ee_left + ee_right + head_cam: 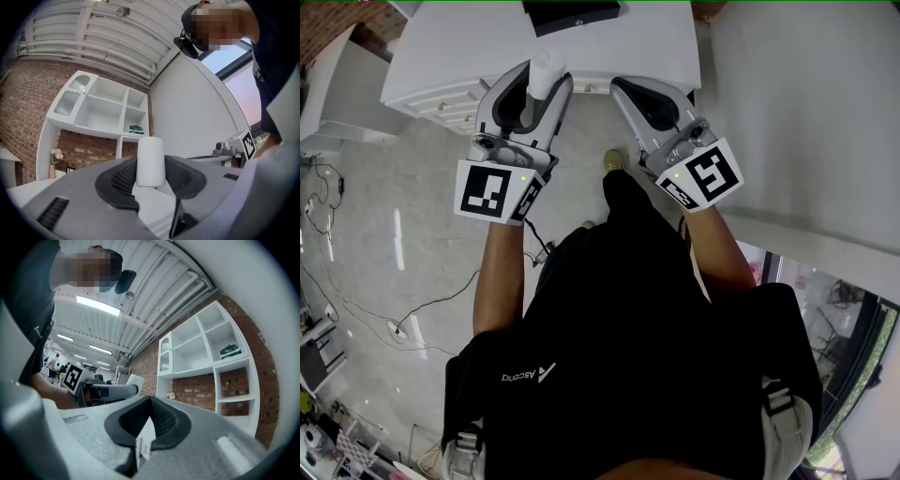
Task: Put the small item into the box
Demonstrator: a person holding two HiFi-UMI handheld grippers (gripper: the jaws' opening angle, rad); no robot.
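Observation:
My left gripper [542,94] is shut on a small white cylinder [547,69], which stands upright out of the jaw tips. In the left gripper view the cylinder [150,159] sits between the two black ribbed pads [123,178], pressed on both sides. Level with it on the right, my right gripper [621,86] is shut with nothing in it; its tips [150,399] meet in its own view. Both grippers are held just short of the near edge of a white table [469,56]. A black box [572,13] lies on that table, at the top edge of the head view.
The table has drawers [441,101] on its near side. Cables [422,309] trail over the pale floor at the left. A white wall [806,112] rises at the right. A white shelf unit [101,110] hangs on a brick wall ahead.

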